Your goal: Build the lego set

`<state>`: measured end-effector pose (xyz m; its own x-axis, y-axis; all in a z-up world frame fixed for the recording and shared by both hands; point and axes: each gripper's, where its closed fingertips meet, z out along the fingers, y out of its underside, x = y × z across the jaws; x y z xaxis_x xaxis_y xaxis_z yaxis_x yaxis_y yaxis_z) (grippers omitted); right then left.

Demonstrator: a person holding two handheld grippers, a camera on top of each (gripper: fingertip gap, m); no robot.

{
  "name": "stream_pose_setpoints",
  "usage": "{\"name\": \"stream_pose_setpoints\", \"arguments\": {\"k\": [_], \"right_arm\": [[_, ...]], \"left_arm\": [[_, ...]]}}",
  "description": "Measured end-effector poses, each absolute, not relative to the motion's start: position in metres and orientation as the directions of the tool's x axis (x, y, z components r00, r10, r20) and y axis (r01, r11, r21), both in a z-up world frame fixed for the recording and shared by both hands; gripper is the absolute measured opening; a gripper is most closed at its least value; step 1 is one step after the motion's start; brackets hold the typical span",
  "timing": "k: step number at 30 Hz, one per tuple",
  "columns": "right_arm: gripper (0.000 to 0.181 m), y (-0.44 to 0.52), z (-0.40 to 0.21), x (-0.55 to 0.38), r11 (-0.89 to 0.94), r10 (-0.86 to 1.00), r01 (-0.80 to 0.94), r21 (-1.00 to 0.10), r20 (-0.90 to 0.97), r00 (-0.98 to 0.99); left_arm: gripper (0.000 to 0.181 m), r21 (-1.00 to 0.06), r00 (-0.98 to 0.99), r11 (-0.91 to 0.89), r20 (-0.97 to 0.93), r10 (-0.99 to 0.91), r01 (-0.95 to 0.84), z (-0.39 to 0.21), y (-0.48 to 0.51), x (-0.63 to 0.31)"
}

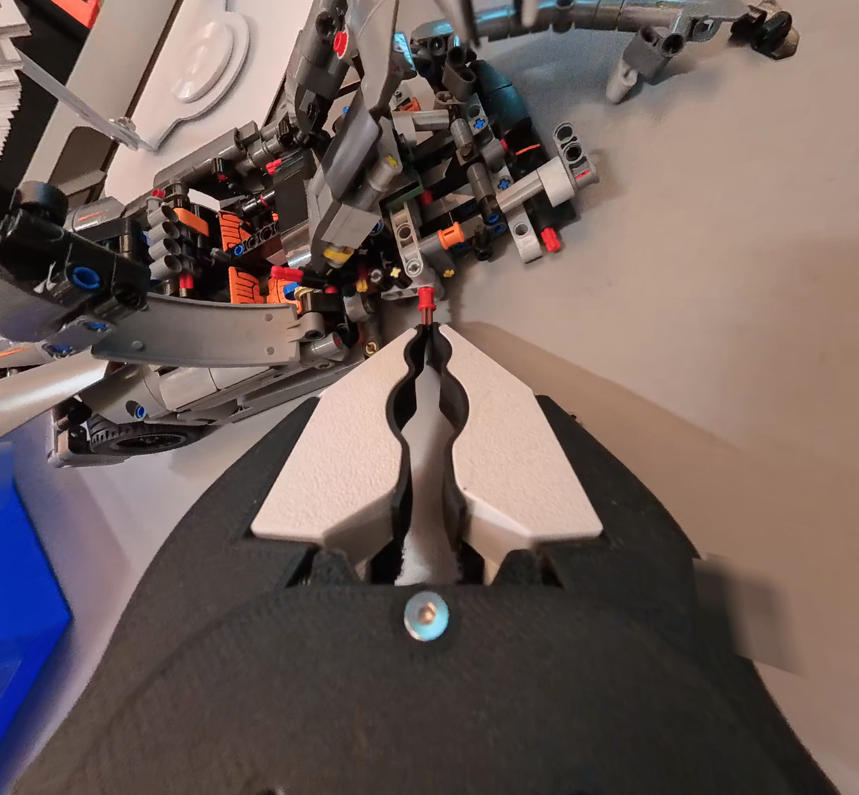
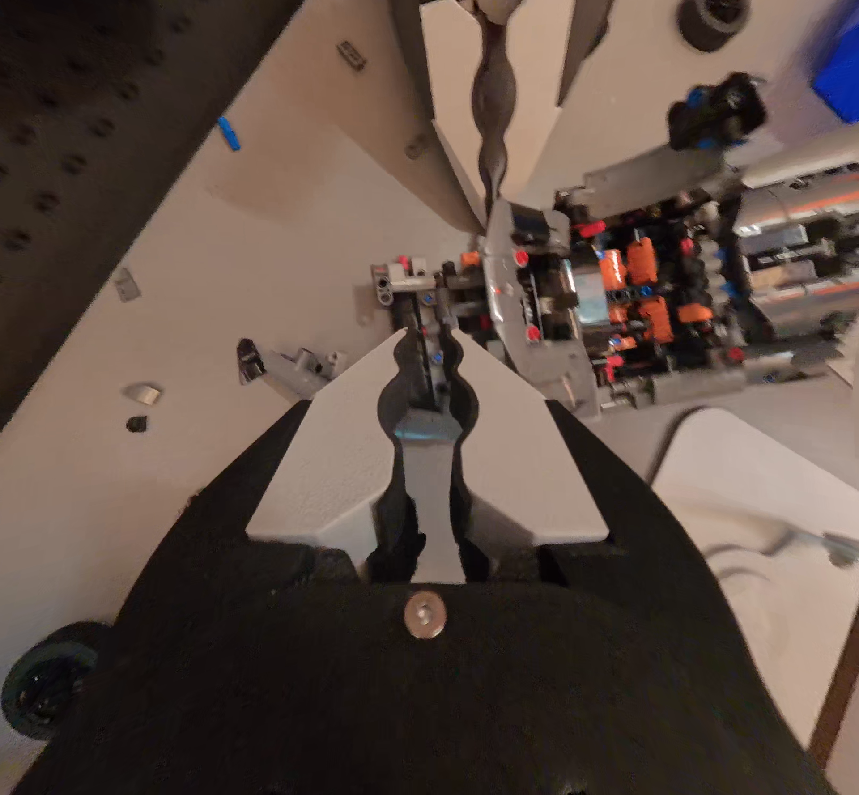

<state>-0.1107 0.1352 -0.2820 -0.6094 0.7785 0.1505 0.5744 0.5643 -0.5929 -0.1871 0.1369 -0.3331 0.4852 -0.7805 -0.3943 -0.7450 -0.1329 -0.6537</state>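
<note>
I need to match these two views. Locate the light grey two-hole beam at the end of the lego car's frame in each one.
Left wrist view: the light grey two-hole beam is right of centre in the upper half, at the frame's right end.
Right wrist view: it is left of centre, at the frame's left end.
Shared landmark: the left gripper, shut on a small red pin.

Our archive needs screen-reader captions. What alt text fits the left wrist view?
The left tongs, shut on a red pin, hold it at the edge of a half-built grey, black and orange lego car on a pale table.
</note>
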Motion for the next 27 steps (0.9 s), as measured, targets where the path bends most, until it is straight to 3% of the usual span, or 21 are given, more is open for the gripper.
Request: {"name": "stream_pose_setpoints", "arguments": {"k": [15,18,27], "right_arm": [[0.006,0.168,-0.275,-0.09,0.543,0.809,0.589,-0.598,0.183,-0.559],[0.005,0.171,-0.276,-0.091,0.531,0.817,0.593,-0.605,0.181,-0.548],[0.004,0.176,-0.278,-0.092,0.526,0.823,0.596,-0.607,0.185,-0.538]], "left_arm": [[0.0,-0.667,0.507,-0.145,-0.388,-0.77,-0.731,-0.331,0.137,-0.192],[0.008,-0.664,0.523,-0.149,-0.41,-0.747,-0.733,-0.33,0.141,-0.192],[0.0,-0.617,0.473,-0.1,-0.479,-0.74,-0.781,-0.333,0.14,-0.183]]}}
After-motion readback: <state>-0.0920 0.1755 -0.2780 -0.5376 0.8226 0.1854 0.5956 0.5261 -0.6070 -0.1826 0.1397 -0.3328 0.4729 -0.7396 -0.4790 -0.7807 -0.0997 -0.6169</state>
